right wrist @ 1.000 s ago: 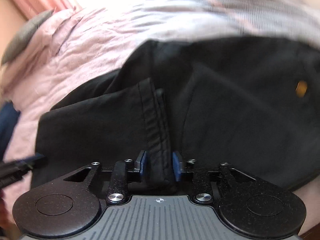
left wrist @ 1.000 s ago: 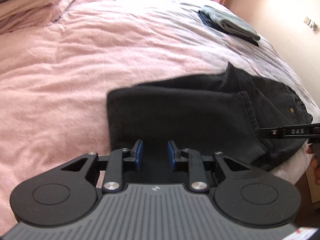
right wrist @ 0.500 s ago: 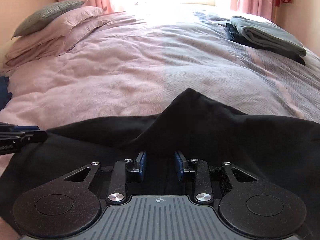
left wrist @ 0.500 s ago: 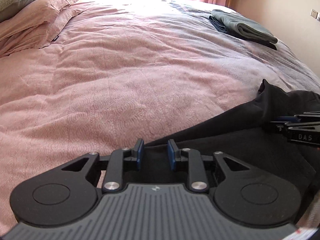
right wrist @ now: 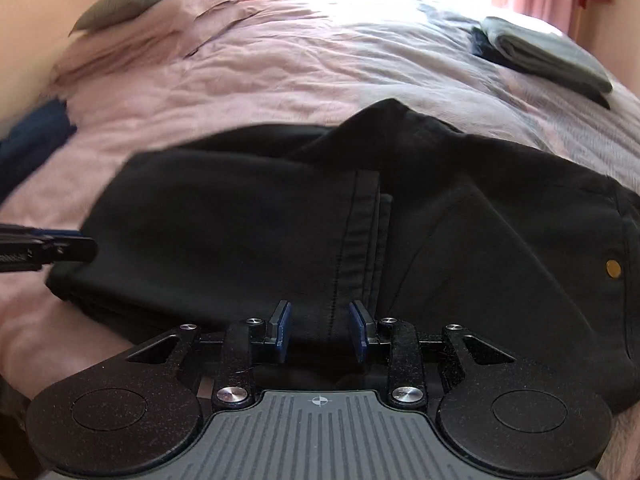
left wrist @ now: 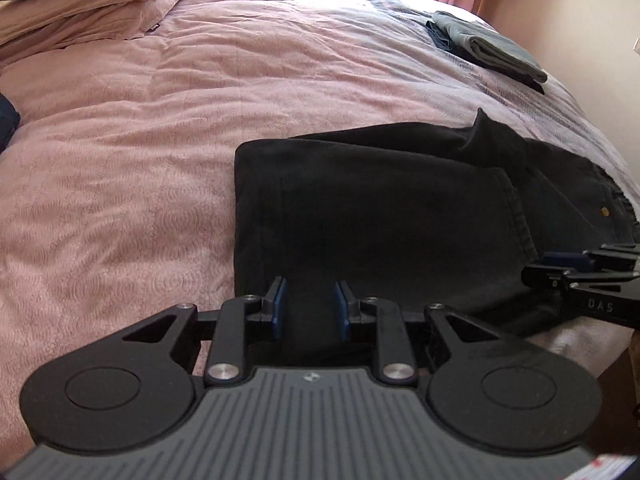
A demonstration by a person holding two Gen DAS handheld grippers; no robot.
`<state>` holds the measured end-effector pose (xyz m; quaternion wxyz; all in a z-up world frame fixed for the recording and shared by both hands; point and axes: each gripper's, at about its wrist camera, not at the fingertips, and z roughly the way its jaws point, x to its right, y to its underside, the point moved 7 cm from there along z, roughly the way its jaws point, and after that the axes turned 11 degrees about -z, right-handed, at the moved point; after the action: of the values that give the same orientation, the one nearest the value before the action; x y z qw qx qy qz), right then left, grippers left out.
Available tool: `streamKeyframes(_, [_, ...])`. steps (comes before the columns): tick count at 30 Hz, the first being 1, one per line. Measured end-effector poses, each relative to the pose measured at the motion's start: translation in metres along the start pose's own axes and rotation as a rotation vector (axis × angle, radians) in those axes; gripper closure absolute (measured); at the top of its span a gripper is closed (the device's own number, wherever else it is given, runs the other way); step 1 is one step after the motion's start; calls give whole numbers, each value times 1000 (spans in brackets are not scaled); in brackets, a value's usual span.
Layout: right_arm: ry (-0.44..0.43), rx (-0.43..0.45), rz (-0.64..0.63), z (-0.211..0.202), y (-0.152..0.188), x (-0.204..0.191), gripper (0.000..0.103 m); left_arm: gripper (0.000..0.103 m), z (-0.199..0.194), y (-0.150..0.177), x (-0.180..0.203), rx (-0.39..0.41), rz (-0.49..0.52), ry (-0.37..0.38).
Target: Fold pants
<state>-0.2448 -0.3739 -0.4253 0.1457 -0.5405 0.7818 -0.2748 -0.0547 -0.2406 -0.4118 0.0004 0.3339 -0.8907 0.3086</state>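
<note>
The black pants (left wrist: 380, 208) lie folded on the near right part of the pink bed (left wrist: 140, 140). The left tool (left wrist: 308, 308) and right tool (right wrist: 320, 330), both partly open, each pinch their near edge. Folded grey clothes (left wrist: 488, 46) sit far right.

The black cotton pants (left wrist: 384, 216) lie folded across the near edge of a pink bedspread, their legs doubled over toward the waist so the stitched hems (right wrist: 366, 220) rest on top of the seat. The folded edge forms a neat rounded corner on the left, while the crotch fabric (left wrist: 482, 130) sticks up in a small peak at the far side. A brass rivet (right wrist: 612, 269) shows near the waistband at the right.
</note>
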Motion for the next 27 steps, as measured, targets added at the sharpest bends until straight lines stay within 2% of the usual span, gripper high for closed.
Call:
streamKeyframes(5, [-59,23,117,-23,-11,24,74,81,-17,-5,14,5,-44,-40])
streamKeyframes(7, [-77,-35,157,-28,-1,35,73,80,-26,0,18,-13,-40,-71])
streamKeyframes(10, [-85,-84,213,-37,21,56,69,70,-37,11,19,-29,-85,-92])
streamKeyframes(13, [-76,-78,279,-50,37,82,68,69,-42,16,10,-38,-177,-108])
streamKeyframes(15, [-64,-64,309,-59,42,97,68,67,-44,15,3,-35,-243,-94])
streamKeyframes(19, [4,-53,367,-72,47,125,65,52,-45,-4,-13,-1,-295,-53])
streamKeyframes(21, [20,-45,414,-77,50,137,64,46,-36,-14,-20,-23,-283,-7])
streamKeyframes(23, [43,-41,449,-76,53,151,64,45,-20,-20,-32,-47,-276,10])
streamKeyframes(25, [88,-30,489,-79,56,166,64,45,0,-18,-47,-105,-316,42])
streamKeyframes(27, [152,-28,528,-82,58,182,64,48,17,-13,-56,-165,-390,110])
